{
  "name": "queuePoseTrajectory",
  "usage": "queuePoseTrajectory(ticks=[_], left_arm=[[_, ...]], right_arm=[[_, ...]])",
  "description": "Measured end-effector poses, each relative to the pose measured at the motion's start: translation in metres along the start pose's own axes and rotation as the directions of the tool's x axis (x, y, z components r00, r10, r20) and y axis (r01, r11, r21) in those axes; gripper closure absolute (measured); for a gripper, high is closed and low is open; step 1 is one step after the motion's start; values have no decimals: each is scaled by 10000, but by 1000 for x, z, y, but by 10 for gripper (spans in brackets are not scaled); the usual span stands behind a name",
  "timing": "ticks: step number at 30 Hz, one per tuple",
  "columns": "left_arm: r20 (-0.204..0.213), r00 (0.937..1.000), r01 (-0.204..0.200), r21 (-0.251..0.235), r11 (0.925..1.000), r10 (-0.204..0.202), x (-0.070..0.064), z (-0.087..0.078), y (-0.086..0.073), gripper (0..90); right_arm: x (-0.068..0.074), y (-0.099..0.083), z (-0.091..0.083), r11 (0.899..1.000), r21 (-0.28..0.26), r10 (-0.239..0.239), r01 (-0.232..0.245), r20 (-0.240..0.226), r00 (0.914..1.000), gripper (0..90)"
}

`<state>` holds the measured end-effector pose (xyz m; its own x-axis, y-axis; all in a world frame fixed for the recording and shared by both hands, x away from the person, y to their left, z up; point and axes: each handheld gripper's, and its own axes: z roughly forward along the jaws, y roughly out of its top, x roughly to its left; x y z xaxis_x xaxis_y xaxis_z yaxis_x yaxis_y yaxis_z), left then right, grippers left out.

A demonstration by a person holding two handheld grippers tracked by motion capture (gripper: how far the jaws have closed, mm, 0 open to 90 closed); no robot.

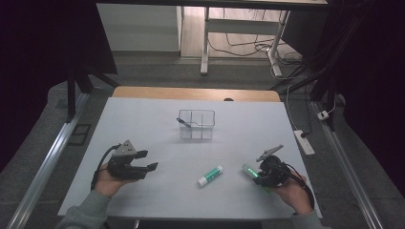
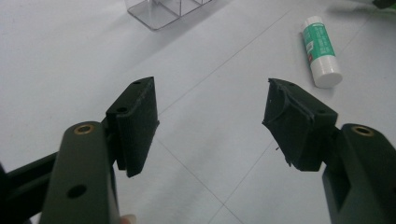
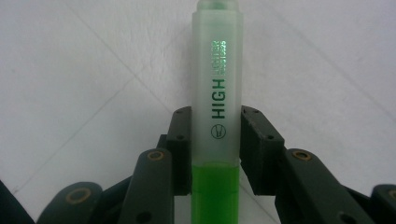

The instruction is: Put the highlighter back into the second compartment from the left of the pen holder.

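green highlighter pen with frosted cap [image 3: 217, 98]: 1 | white-and-green glue stick [image 1: 210, 176]: 1 | clear plastic compartment box [image 1: 196, 125]: 1 | black two-jaw grippers: 2

Each hand carries a black two-jaw tool: the left tool [image 1: 149, 160] bears a grey three-cornered plate on top and trails a black cable, as does the right tool [image 1: 251, 172]. Their linkage arms are dark green-black with brass-ringed pivot holes, ending in blocky black pads [image 2: 135, 122]. Grey-green sleeves [image 1: 86, 210] cover the forearms.
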<state>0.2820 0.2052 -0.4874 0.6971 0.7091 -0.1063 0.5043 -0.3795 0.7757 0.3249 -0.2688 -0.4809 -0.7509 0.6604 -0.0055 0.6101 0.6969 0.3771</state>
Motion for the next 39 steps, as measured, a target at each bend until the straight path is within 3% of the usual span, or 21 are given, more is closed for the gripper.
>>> queuePoseTrajectory(ticks=[8, 17, 35, 39], left_arm=[[-2, 10000, -6, 24, 10000, 6, 0, 0, 0, 343], [-7, 10000, -57, 58, 10000, 57, 0, 1, 0, 342], [-47, 9999, -164, 38, 9999, 164, -2, 1, 0, 341], [-47, 9998, -190, 47, 9998, 191, -2, 1, 1, 342]], right_arm=[[-1, 1, -10, 9935, -1137, 25, -43, -158, 9999, 662], [-1, 4, -19, 9747, -2230, 97, -150, -248, 9996, 662], [3, 21, -22, 9465, -3226, -75, -73, -445, 9990, 662], [5, 26, -21, 9453, -3262, -167, -1, -488, 9987, 662]])
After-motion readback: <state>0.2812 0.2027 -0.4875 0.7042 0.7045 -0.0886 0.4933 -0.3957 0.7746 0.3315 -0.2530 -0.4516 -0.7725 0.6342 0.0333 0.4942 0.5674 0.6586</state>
